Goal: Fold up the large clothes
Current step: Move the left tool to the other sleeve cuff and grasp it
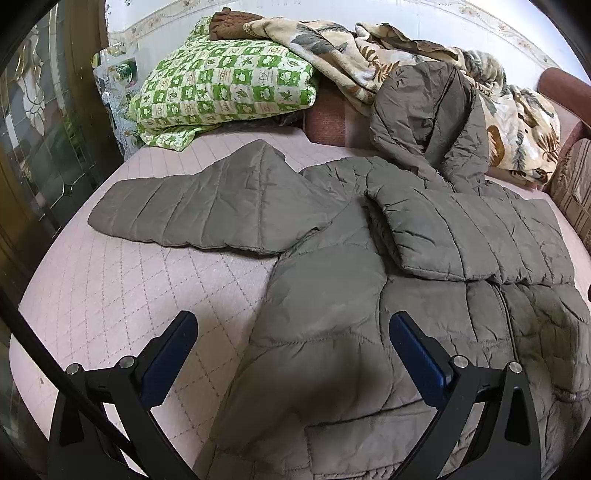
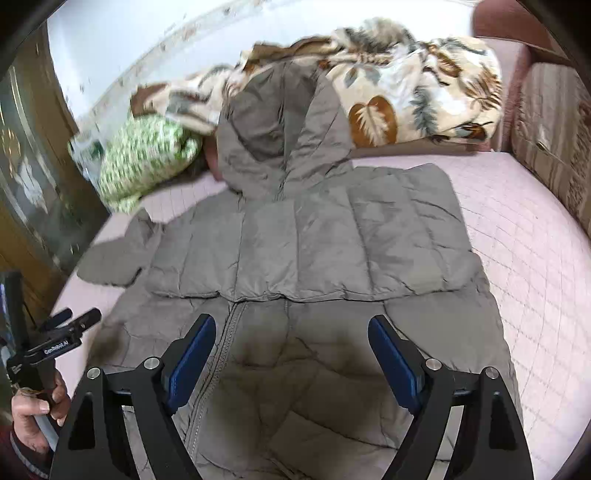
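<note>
A grey-brown quilted hooded jacket (image 1: 332,325) lies flat on the pink quilted bed (image 1: 110,288). One sleeve (image 1: 192,214) stretches out to the left. The other sleeve (image 1: 476,236) is folded across the chest. The hood (image 1: 428,122) leans up against the bedding at the back. My left gripper (image 1: 293,321) is open and empty above the jacket's left side. In the right wrist view my right gripper (image 2: 291,325) is open and empty above the jacket (image 2: 314,240) near its zipper (image 2: 218,365). The left gripper (image 2: 70,321) shows at the lower left, held in a hand.
A green checked pillow (image 1: 225,85) and a leaf-print blanket (image 1: 369,51) are piled at the back. A wooden glass-door cabinet (image 1: 40,140) stands on the left. A striped cushion (image 2: 550,136) and a reddish sofa arm (image 2: 498,22) are on the right.
</note>
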